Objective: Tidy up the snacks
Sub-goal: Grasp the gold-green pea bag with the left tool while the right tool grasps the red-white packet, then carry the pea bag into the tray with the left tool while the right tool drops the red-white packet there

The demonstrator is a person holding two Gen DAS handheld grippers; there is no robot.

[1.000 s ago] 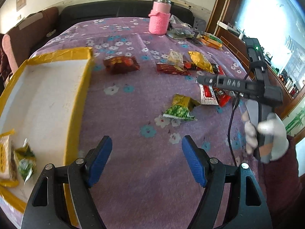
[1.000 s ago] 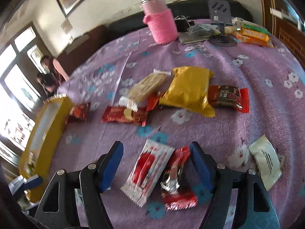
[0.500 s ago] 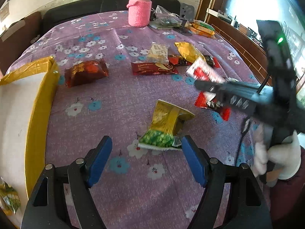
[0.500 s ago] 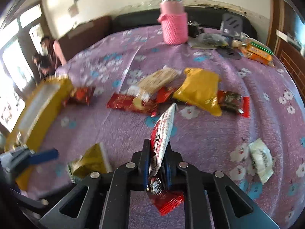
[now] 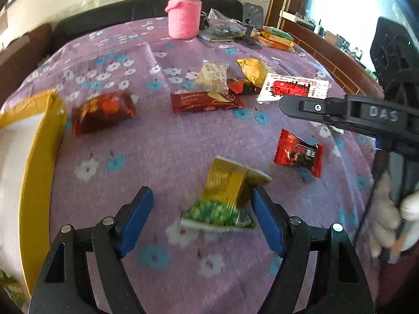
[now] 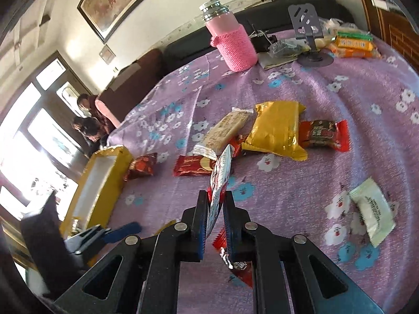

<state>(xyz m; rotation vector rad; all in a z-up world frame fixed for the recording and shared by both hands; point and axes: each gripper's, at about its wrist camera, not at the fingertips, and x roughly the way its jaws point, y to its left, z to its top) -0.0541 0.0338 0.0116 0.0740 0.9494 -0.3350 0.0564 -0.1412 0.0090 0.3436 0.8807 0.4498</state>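
Observation:
My left gripper (image 5: 200, 216) is open and low over the purple tablecloth, its blue pads either side of a gold and green snack packet (image 5: 225, 196). My right gripper (image 6: 216, 209) is shut on a white and red snack packet (image 6: 221, 175), held on edge above the table; that packet also shows in the left wrist view (image 5: 293, 89). A yellow-rimmed white box (image 5: 39, 157) stands at the left and holds a few packets (image 5: 10, 287). The box also shows in the right wrist view (image 6: 102, 180).
Loose snacks lie on the cloth: a dark red bag (image 5: 102, 115), a red bar (image 5: 204, 102), a red packet (image 5: 298, 154), a gold bag (image 6: 277, 128), a white packet (image 6: 371, 209). A pink-sleeved bottle (image 5: 184, 13) and clutter stand at the far edge.
My right gripper closed on the white and red packet and lifted it off the table. My left gripper moved forward and right until the gold and green packet lay between its pads.

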